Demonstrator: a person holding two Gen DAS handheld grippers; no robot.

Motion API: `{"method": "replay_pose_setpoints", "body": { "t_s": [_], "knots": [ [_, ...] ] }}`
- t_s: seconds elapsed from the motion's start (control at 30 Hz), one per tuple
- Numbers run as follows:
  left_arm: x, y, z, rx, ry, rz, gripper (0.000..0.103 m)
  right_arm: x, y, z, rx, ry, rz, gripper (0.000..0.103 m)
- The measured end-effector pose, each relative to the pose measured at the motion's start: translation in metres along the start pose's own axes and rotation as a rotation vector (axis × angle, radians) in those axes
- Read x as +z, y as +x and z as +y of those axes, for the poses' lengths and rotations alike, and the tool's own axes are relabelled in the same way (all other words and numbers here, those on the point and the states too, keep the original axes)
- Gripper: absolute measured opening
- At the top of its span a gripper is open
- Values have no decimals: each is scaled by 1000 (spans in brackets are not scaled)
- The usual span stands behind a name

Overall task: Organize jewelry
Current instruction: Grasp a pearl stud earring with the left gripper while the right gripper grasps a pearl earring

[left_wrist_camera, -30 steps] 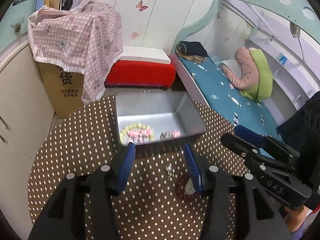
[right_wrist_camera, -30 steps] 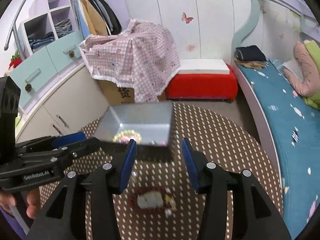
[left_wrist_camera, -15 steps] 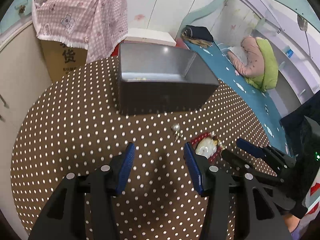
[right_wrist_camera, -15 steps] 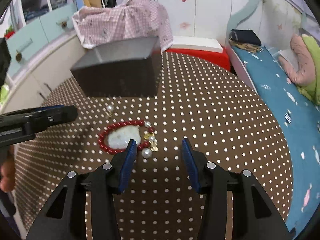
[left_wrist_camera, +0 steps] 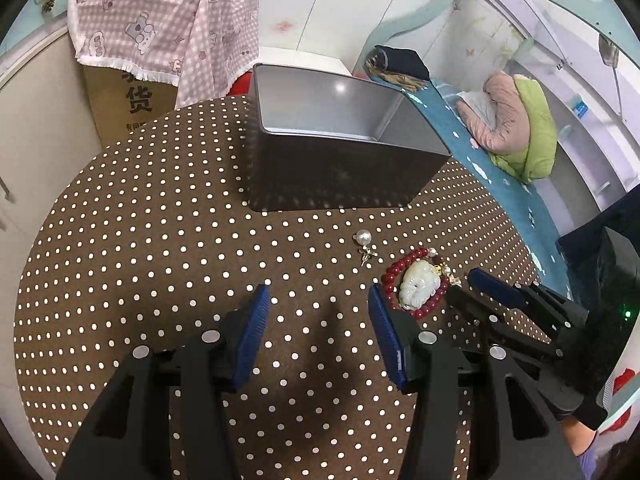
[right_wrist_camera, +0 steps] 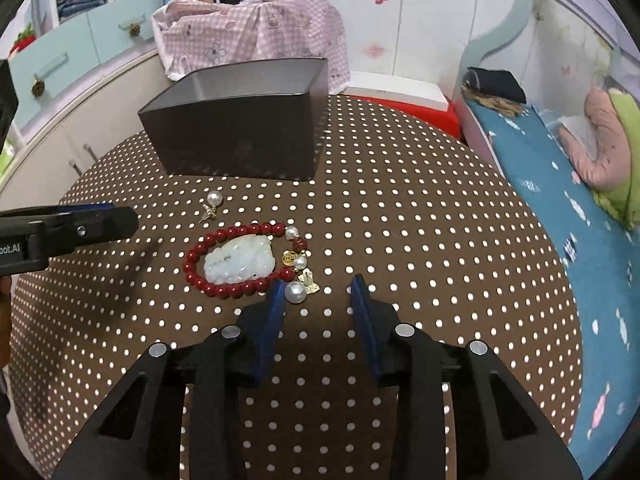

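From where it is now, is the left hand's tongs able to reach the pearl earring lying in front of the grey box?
Probably yes. The pearl earring lies alone on the dotted cloth, just ahead of the open left tongs, with nothing between them. The red bracelet lies apart, to the side.

The dotted tablecloth is bare to the right of the red bead bracelet, so this side gives free passage. At the far side the grey metal box blocks the way. A pearl earring lies between box and bracelet. The left gripper closes the left side.
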State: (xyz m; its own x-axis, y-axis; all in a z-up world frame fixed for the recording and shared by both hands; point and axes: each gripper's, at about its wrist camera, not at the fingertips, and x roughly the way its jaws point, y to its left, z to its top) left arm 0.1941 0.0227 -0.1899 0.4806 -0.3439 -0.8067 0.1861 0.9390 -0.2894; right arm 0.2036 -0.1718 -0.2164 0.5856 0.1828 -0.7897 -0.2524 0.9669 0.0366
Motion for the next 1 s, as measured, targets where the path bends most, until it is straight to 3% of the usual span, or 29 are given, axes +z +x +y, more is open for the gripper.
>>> {"method": "replay_pose_setpoints", "body": {
  "t_s": [0.1, 0.17, 0.8, 1.0],
  "knots": [
    [1, 4, -2, -3, 0, 6, 49, -1, -1, 3, 21, -22, -5, 16],
    [2, 8, -4, -5, 6, 11, 49, -1, -1, 5, 23, -37, -4, 11],
    [26, 44, -37, 50, 93, -15, 49, -3, -11, -30, 34, 42, -29, 11],
    [31, 53, -45, 127, 145, -23, 34, 2, -10, -34, 45, 47, -31, 11]
  ]
}}
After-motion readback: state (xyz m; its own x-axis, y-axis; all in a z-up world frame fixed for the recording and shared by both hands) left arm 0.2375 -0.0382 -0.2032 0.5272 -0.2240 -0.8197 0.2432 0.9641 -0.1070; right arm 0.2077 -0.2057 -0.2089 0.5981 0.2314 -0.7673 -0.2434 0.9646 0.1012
